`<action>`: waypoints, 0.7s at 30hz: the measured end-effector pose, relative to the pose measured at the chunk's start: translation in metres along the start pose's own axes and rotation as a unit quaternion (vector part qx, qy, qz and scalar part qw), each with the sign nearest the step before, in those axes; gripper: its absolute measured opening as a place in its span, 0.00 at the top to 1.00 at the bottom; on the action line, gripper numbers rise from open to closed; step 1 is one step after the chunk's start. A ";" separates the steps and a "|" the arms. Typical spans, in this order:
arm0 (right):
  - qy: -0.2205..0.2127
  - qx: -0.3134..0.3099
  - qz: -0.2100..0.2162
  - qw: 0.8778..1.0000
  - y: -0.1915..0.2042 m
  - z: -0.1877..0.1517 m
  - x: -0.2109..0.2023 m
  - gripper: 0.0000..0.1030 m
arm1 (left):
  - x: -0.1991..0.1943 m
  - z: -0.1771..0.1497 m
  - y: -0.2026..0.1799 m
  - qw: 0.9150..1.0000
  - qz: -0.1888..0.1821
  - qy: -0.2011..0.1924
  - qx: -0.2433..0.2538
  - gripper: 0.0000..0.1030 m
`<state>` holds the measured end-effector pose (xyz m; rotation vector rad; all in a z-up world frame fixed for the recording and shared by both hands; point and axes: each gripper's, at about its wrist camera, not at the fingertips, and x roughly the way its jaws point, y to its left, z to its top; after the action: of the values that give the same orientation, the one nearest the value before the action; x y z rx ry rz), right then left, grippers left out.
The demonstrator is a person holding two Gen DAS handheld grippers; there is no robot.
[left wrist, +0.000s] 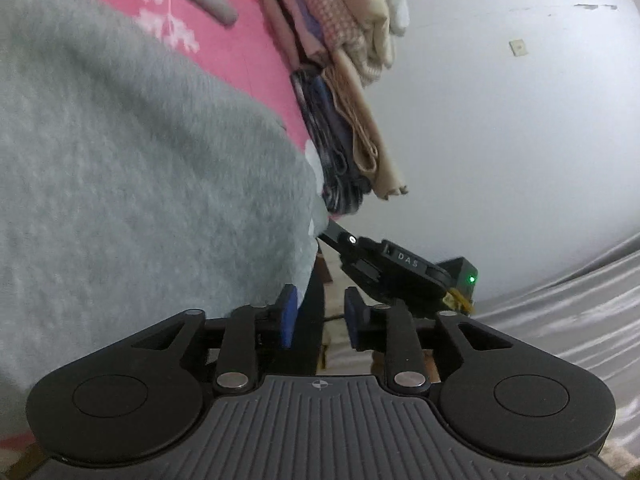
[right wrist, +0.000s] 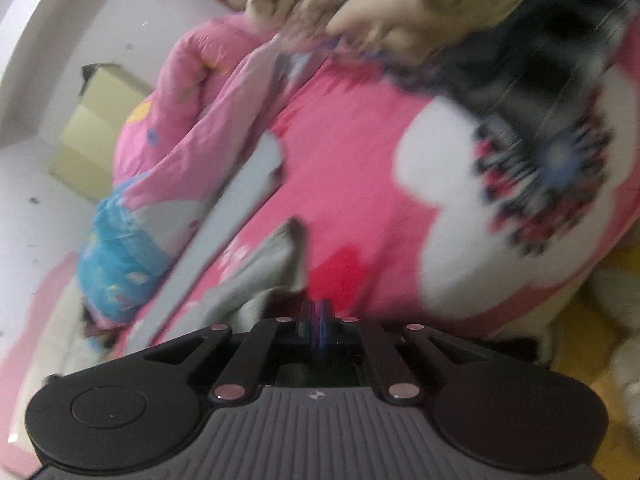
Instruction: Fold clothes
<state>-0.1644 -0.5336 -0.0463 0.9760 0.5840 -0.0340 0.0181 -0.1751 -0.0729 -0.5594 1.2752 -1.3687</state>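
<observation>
Our left gripper (left wrist: 318, 316) is hanging open beside the fuzzy grey garment (left wrist: 132, 184); our right gripper (right wrist: 318, 320) is pinching its edge.

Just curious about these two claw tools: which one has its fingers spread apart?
The left gripper: daylight shows between its blue pads. The right gripper has its pads pressed together.
</observation>
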 end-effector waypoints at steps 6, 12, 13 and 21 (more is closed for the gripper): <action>-0.009 0.002 0.001 1.000 0.002 0.013 0.006 0.97 | -0.034 0.006 -0.004 0.997 0.031 -0.062 0.017 0.67; -0.006 0.000 0.004 1.000 0.003 0.026 0.019 0.60 | -0.052 0.015 0.008 0.986 0.105 -0.131 0.014 0.67; -0.002 -0.001 0.005 1.000 0.003 0.028 0.024 0.55 | -0.052 0.017 0.010 0.983 0.120 -0.140 0.017 0.67; 0.029 -0.009 0.013 0.999 0.002 0.047 0.060 0.55 | -0.036 0.031 0.010 0.969 0.183 -0.147 0.075 0.67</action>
<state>-0.0916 -0.5558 -0.0542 0.9694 0.6237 0.0223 0.0584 -0.1517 -0.0607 -0.3803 0.9671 -1.0199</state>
